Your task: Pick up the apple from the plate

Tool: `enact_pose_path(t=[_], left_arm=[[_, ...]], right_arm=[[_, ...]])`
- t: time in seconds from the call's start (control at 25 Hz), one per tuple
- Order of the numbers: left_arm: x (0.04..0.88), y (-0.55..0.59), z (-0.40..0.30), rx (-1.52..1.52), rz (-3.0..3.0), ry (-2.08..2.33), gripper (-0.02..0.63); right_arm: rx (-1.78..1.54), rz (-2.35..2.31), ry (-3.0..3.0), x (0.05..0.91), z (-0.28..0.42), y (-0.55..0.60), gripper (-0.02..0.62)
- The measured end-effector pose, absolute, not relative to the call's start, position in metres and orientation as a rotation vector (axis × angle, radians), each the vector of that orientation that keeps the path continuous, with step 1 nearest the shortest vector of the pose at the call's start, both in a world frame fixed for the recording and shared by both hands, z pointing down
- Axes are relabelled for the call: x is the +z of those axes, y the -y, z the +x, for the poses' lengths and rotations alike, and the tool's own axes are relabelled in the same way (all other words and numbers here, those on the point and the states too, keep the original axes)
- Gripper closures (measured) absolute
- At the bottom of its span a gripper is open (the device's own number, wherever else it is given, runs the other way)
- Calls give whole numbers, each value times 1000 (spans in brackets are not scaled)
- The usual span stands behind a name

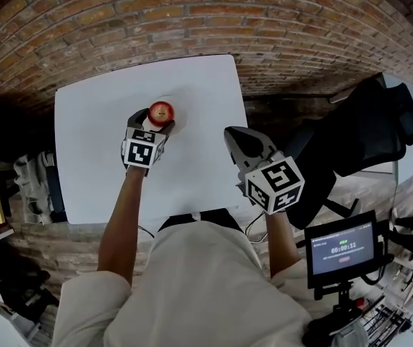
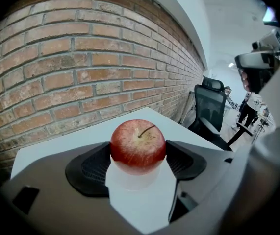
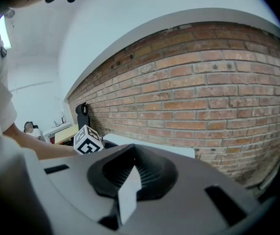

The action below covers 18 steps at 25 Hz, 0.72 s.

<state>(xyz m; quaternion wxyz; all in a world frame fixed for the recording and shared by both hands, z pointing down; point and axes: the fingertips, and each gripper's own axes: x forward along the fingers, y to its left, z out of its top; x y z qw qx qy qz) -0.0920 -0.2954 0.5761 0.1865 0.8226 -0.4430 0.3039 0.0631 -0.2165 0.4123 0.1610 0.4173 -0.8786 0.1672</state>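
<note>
Now pinching the firm, likely slippery red apple (image 2: 138, 143) across its middle with left gripper (image 2: 138, 153); holding right gripper (image 3: 132, 165) pressed together.

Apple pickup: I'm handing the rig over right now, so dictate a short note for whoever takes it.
Left gripper: jaws closed against both sides of the apple.
Right gripper: shut, empty, held over the right part of the table.
The apple appears to sit on the white plate; no lift is evident.
Done: approach and grasp.
Left: raise the apple clear of the plate.
</note>
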Motion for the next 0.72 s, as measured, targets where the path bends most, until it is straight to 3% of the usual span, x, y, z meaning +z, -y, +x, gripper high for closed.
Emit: enact_pose_path(t=[0.72], left_arm=[[516, 276, -110, 731, 2348, 1396, 249]], right_arm=[[327, 1190, 2615, 365, 48, 218, 592]])
